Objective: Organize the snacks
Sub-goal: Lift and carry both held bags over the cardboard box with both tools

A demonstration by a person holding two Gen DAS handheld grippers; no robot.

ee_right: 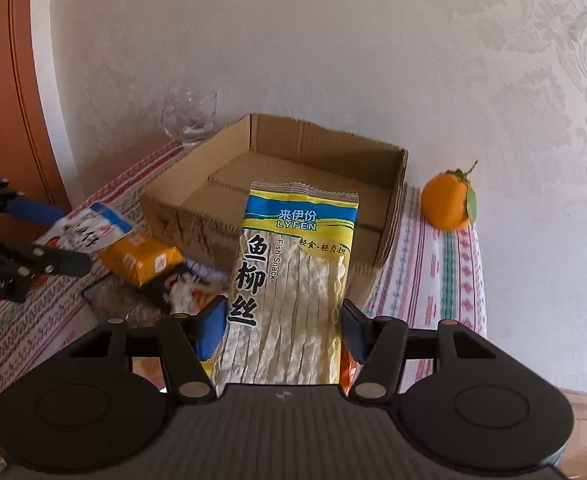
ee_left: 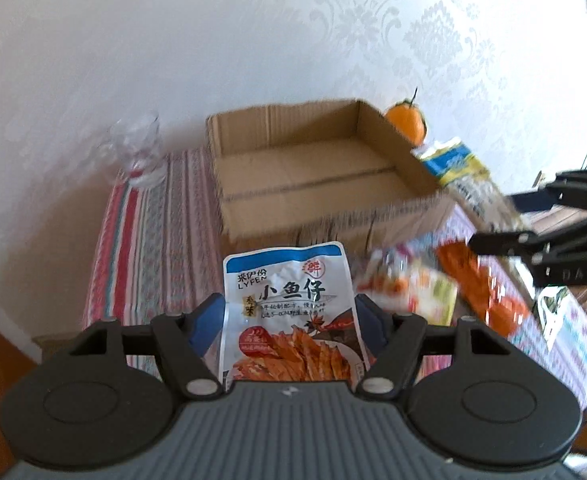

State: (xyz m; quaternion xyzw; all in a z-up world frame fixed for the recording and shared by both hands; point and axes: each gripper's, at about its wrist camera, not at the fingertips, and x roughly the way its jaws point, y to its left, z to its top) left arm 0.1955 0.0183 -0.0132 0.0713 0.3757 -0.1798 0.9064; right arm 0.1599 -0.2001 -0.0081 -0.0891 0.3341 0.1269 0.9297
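Snacks: small-fish pouch [ee_left: 289, 312] pinched in left hand-held gripper [ee_left: 289, 328], fish-strip pack [ee_right: 289, 292] pinched in right hand-held gripper [ee_right: 283, 328], both near cardboard box [ee_right: 277, 184]. Risk: slick packs slipping, snagging box rim

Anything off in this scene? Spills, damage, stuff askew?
No spills or damage. The cardboard box sits empty with a rough, torn-looking front edge. The remaining snack packets lie jumbled before it. An orange sits beside the box, odd among packaged snacks.
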